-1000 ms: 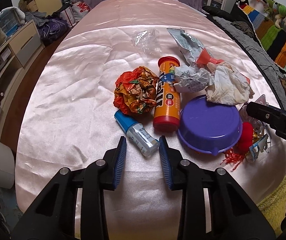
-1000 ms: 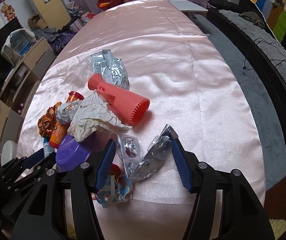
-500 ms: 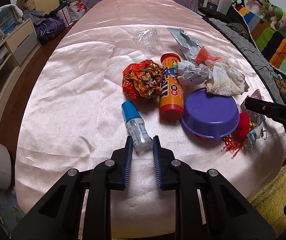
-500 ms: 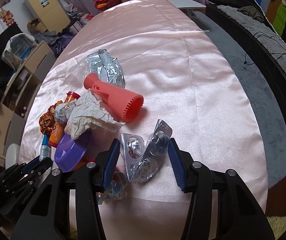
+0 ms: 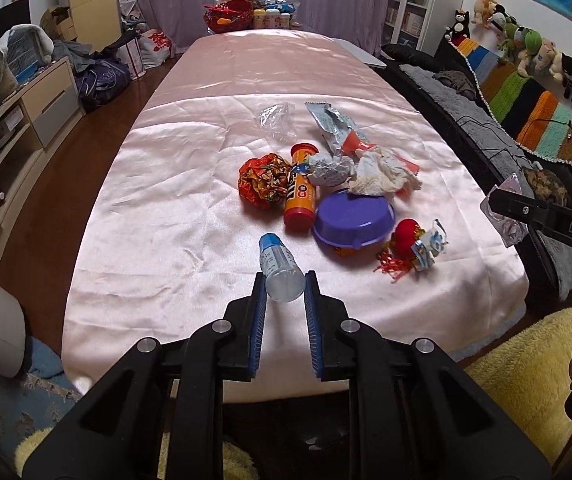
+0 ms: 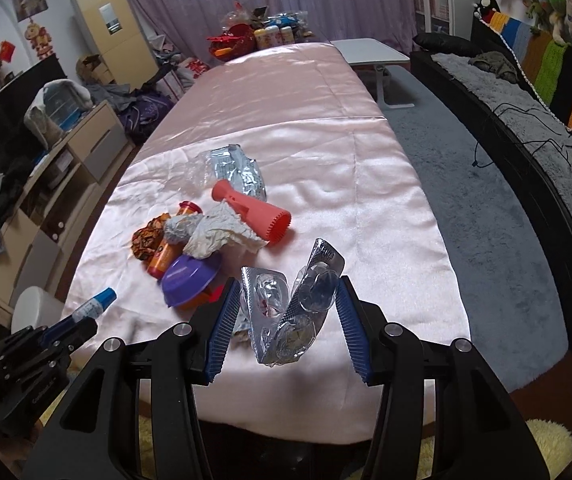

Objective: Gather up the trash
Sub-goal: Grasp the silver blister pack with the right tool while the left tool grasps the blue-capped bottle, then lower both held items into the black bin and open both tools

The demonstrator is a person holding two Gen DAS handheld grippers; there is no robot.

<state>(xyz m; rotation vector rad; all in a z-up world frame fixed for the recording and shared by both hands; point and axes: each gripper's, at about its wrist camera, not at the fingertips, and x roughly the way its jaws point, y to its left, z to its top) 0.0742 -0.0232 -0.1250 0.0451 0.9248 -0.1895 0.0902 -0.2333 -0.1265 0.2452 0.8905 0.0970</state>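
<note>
**A:** Over the near edge of the pink satin worktop (image 5: pixel 214 184), we've got both claws loaded. The left claw (image 5: pixel 285 292) is clenched on a small clear bottle (image 5: pixel 280 270) with a blue cap, pads pressing either side of its base, cap end pointing away from us. It's lifted clear of the cloth.

**B:** Yep, and in the right wrist view we see the right claw (image 6: pixel 286 300) gripping a crumpled empty blister pack (image 6: pixel 292 312), folded into a V between the blue pads and hanging above the worktop edge.

**A:** The rest of the trash sits on the cloth in one cluster: a crumpled orange wrapper ball (image 5: pixel 264 180) touching an orange tube (image 5: pixel 301 190) with red caps, a purple bowl (image 5: pixel 352 218) upside down just beside the tube, and a wadded white tissue (image 5: pixel 382 174) at the bowl's far rim.

**B:** We also spot a coral plastic horn (image 6: pixel 254 212) partly under that tissue, a silver foil pouch (image 6: pixel 238 168) behind it, and a red tasselled ornament (image 5: pixel 406 246) near the bowl. A bit of clear film (image 5: pixel 276 114) lies apart, further up.
</note>
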